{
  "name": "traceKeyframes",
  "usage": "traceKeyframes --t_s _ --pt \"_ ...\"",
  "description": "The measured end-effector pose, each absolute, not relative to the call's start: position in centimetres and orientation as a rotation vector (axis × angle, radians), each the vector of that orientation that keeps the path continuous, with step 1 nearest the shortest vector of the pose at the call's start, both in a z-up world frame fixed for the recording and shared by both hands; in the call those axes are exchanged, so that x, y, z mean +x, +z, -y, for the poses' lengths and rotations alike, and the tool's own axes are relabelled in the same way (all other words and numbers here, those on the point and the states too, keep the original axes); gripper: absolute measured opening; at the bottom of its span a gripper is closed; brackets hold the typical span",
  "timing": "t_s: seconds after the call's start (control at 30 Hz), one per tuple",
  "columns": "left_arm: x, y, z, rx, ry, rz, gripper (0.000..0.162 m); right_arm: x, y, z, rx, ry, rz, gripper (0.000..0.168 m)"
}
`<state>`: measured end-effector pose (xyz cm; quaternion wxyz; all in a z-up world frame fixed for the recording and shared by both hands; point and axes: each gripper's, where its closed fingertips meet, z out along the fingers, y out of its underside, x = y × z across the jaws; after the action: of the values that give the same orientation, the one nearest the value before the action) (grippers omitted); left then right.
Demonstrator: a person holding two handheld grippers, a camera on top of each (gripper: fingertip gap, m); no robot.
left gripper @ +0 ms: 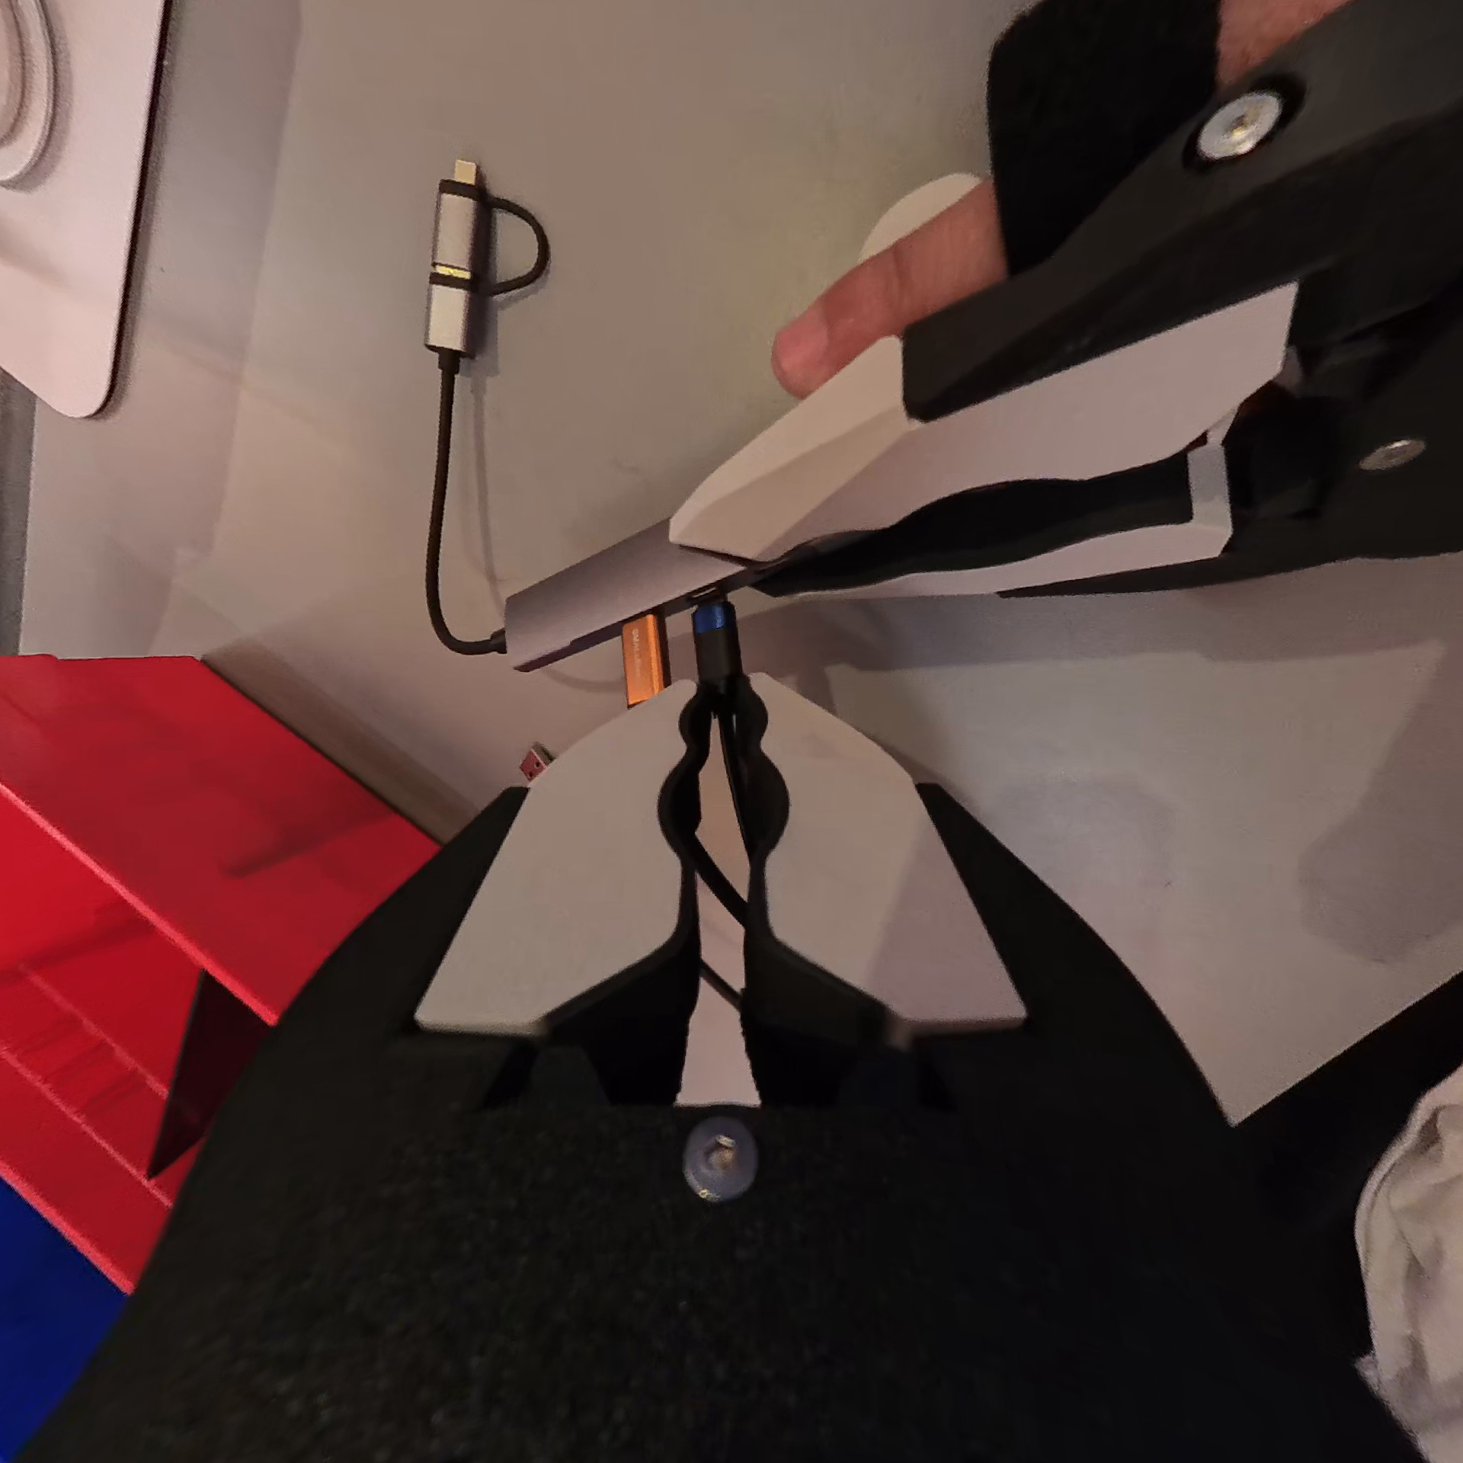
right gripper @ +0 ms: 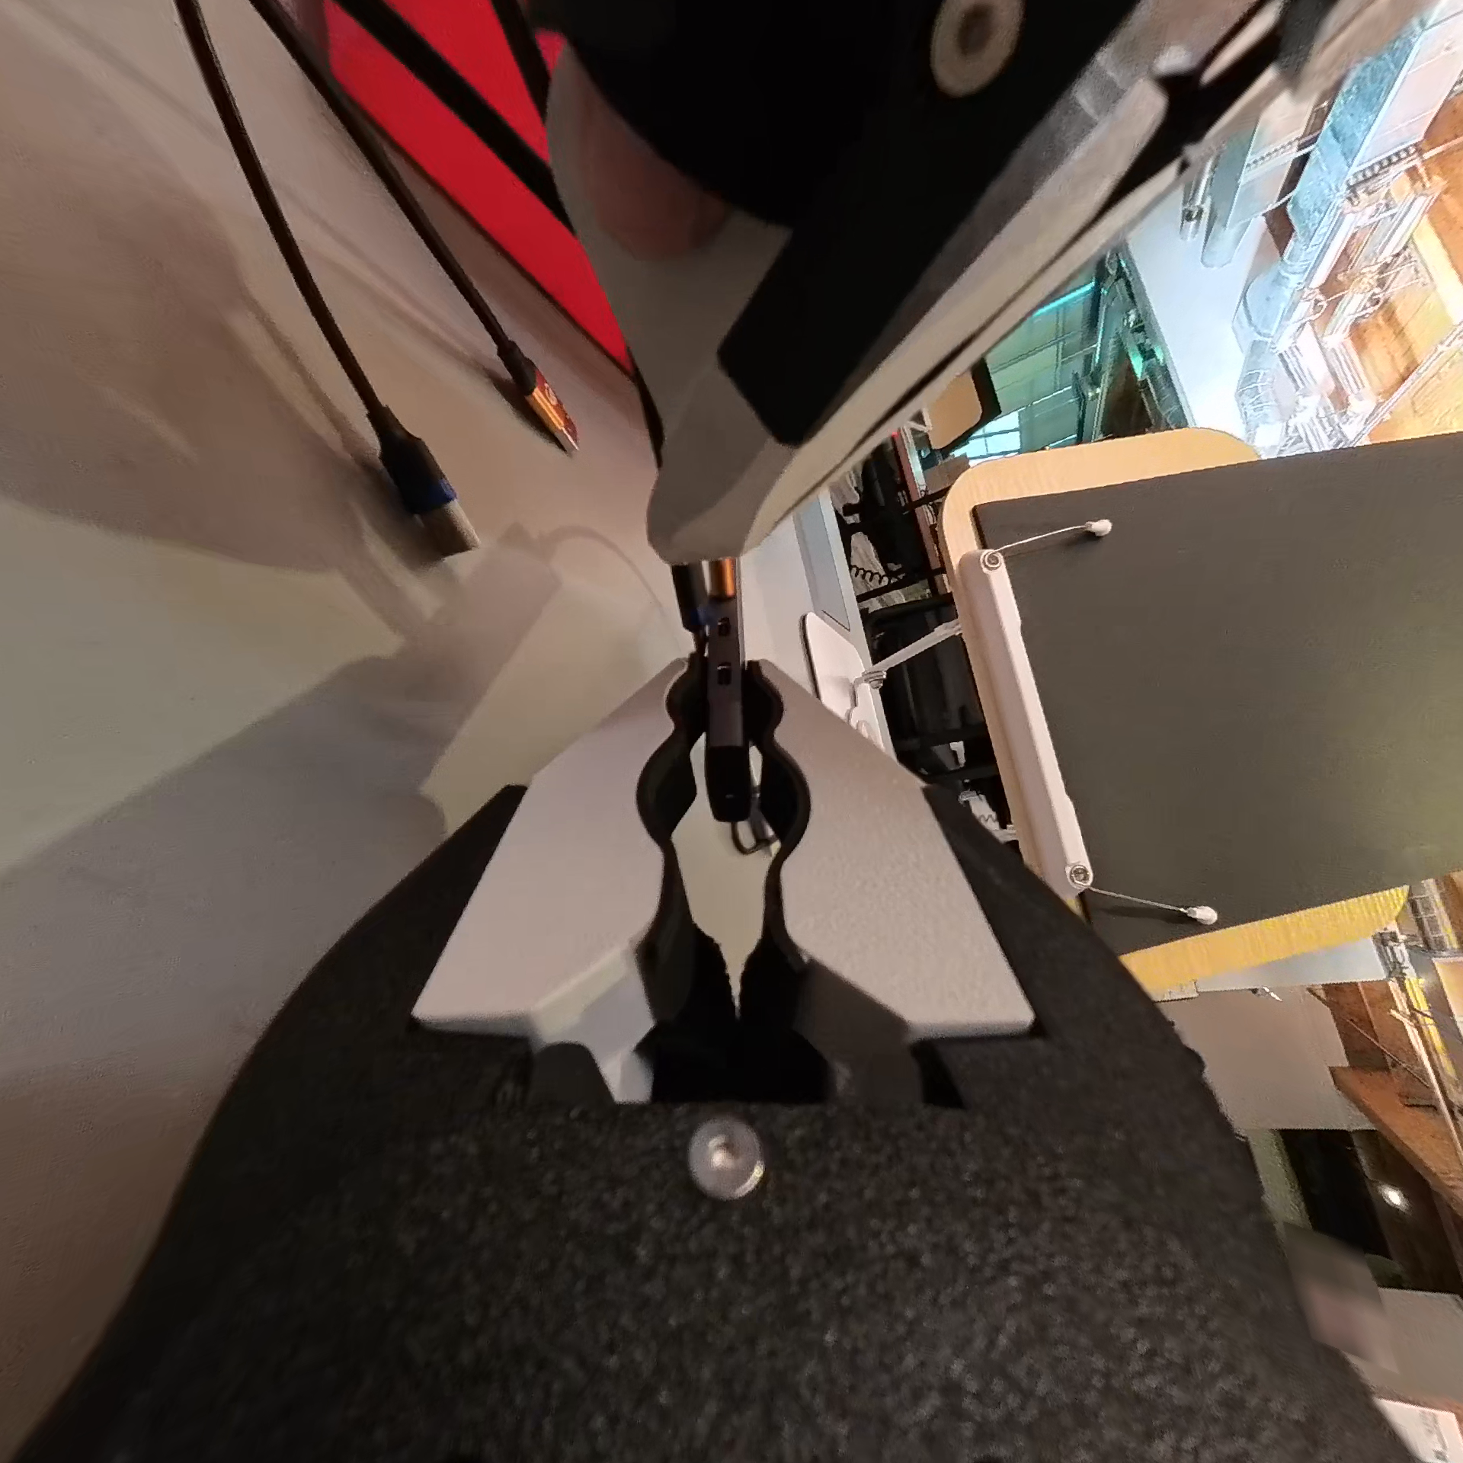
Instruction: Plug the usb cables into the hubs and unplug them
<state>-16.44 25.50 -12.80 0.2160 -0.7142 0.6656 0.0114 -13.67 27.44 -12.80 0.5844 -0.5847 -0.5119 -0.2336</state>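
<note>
left fingers (left gripper: 716, 689): clamped on my black cable (left gripper: 716, 649), blue-ringed plug at hub port
right fingers (right gripper: 724, 681): clamped on grey hub (left gripper: 602, 598)
orange stick (left gripper: 647, 657): plugged in beside

Pale grey bench (left gripper: 1029, 792). On it: grey adapter plug (left gripper: 455, 269) w/ black cord, red box (left gripper: 158, 831) at one edge, two loose USB cables (right gripper: 427, 499) (right gripper: 546, 404), white mat (left gripper: 71, 198) at far corner.
</note>
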Motion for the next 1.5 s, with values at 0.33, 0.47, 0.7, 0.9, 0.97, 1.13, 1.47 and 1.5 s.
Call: traceKeyframes --t_s 0.33,0.47,0.7,0.9,0.97,1.13,1.47,1.5 --pt "-16.98 -12.70 -25.72 -1.993 0.005 -1.840 0.005 -13.76 -13.21 -27.46 -1.366 -0.550 1.214 0.008" --pt "-16.65 -12.32 -25.51 -1.961 -0.030 -1.866 0.005 -13.82 -13.29 -27.51 -1.371 -0.537 1.210 0.007" --pt "-16.94 -12.69 -25.54 -1.966 0.020 -1.888 0.005 -14.37 -13.57 -27.27 -1.370 -0.522 1.222 0.008" --pt "-17.36 -12.85 -25.33 -1.972 0.039 -1.900 0.005 -14.25 -13.66 -27.34 -1.374 -0.533 1.225 0.008" --pt "-17.40 -12.95 -25.36 -1.975 0.039 -1.899 0.005 -14.23 -13.58 -27.34 -1.374 -0.532 1.223 0.008" --pt "-17.26 -13.06 -25.30 -1.980 0.020 -1.894 0.005 -14.25 -13.63 -27.30 -1.375 -0.528 1.224 0.008" --pt "-16.88 -12.42 -25.35 -1.984 -0.048 -1.846 0.005 -13.98 -13.07 -27.32 -1.363 -0.524 1.199 0.008" --pt "-16.91 -12.43 -25.32 -1.992 -0.060 -1.841 0.005 -14.02 -13.08 -27.31 -1.359 -0.531 1.203 0.008"
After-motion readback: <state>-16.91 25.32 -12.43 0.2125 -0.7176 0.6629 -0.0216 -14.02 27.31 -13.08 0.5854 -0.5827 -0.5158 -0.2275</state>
